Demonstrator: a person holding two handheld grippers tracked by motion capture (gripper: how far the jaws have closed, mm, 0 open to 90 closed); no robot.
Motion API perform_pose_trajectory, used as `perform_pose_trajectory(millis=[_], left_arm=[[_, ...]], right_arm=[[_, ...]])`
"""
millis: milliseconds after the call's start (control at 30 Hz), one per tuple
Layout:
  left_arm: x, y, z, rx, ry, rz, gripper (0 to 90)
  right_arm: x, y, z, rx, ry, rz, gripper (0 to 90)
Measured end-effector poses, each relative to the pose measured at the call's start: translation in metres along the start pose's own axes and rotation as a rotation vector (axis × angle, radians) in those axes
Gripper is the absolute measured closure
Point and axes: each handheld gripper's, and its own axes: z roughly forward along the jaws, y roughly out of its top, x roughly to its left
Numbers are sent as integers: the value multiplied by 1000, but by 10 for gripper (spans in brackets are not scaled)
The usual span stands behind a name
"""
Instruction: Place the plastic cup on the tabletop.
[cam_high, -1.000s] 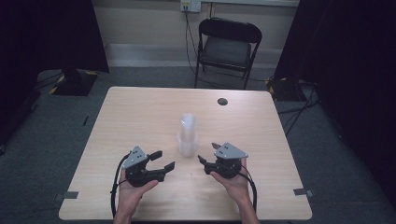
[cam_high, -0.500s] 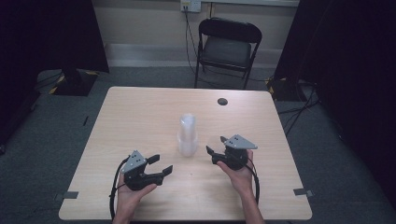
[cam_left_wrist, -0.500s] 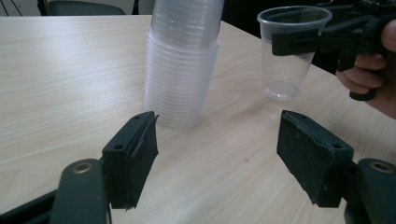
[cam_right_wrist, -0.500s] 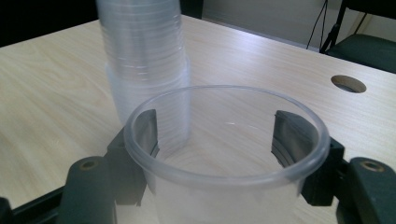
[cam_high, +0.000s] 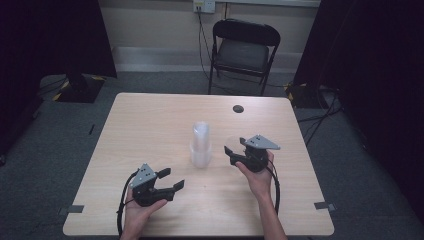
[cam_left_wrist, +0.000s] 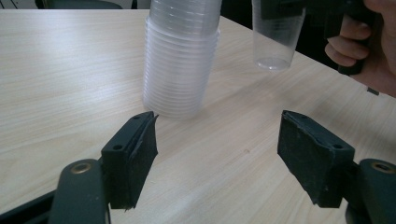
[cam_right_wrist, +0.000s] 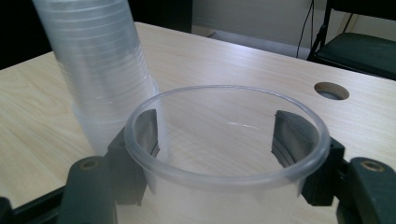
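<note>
A person seated at a light wooden table (cam_high: 150, 125) worked two hand-held grippers beside a stack of clear plastic cups (cam_high: 200, 145). The stack stood mouth-down near the middle of the tabletop, between the two hands and a little farther from the person than either.

The right gripper (cam_high: 234, 154) had hold of a single clear cup (cam_right_wrist: 224, 154), its jaws partly closed and pressing on opposite sides of the cup's wall just below the rim. That cup sat mouth-up in the grip, just beside the stack on its right and clear of the tabletop in the left gripper view (cam_left_wrist: 275, 35).

The left gripper (cam_high: 170, 179), held low near the table's front edge, stood with its jaws spread wide and nothing between them; its pads (cam_left_wrist: 135, 154) pointed toward the foot of the stack, which lay a little way off from them. Nothing stood between either gripper and the stack.

A dark round hole (cam_high: 238, 108) marked the tabletop toward its far right corner, well apart from the cups. Pieces of grey tape (cam_high: 323, 205) lay at the near corners of the table.

Beyond the table's far edge stood a black folding chair (cam_high: 244, 50), facing the person, with cables (cam_high: 202, 35) dropping from a wall outlet (cam_high: 204, 5) behind it. The floor was grey carpet (cam_high: 55, 150), and black curtains (cam_high: 50, 35) hung on both sides of the room.
</note>
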Motion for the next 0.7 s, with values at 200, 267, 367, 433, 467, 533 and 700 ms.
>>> perform_pose_trajectory(millis=[200, 267, 367, 433, 467, 533, 700], left_arm=[[2, 1, 0, 1, 11, 2, 277], [4, 1, 0, -2, 15, -1, 271], [5, 2, 0, -3, 28, -2, 258], [6, 2, 0, -10, 31, -11, 258], [6, 3, -1, -11, 33, -15, 258], [7, 3, -1, -12, 31, -13, 258], [6, 2, 1, 3, 24, -11, 258]], right_arm=[[-10, 6, 10, 5, -18, 21, 313], [-12, 8, 14, 1, -21, 20, 312], [-15, 11, 22, 5, -23, 21, 312], [-17, 12, 28, 9, -24, 23, 312], [-18, 13, 30, 13, -27, 24, 311], [-20, 13, 35, 14, -30, 31, 311], [-23, 12, 43, 13, -41, 45, 309]])
